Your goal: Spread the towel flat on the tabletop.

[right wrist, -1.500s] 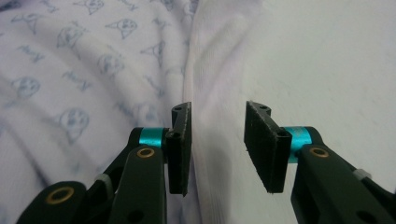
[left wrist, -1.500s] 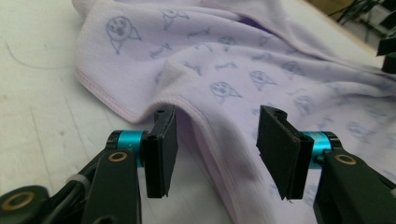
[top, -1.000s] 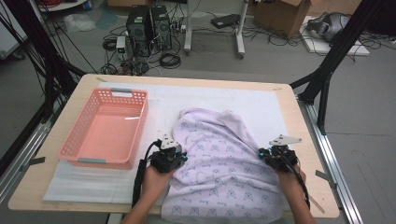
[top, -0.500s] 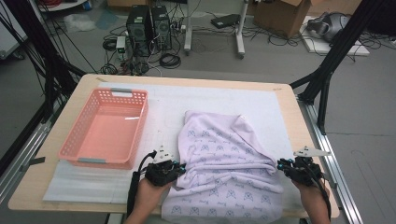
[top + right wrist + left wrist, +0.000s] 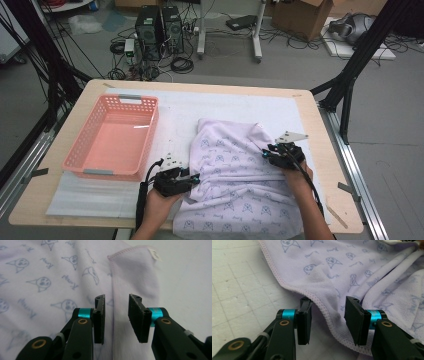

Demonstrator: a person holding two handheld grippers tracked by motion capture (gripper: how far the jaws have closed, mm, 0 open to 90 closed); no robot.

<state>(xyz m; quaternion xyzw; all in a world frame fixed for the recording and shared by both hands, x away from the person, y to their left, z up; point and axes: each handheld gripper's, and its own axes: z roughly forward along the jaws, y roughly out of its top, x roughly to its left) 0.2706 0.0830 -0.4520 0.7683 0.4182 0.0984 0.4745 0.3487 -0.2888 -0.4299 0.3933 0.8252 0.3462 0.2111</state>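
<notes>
A rumpled lilac terry towel, printed with small cat faces and edged in stitched hem, is spread on the white foam mat right of the pink plastic lattice basket. The left gripper has just been opening, the hem lying loosely between its flat black pads. The right gripper, likewise just opening, is parted over a fold, unpressed.

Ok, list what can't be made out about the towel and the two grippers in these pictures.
- Towel: its near edge is cut off by the bottom of the high view, so its full outline is unknown.
- Small label at the towel's corner: too small and blurred to read in the right gripper view.
- Left gripper: jaws apart around the hem; whether a pad touches the cloth is unclear.
- Right gripper: the table under the fold is hidden by cloth.
</notes>
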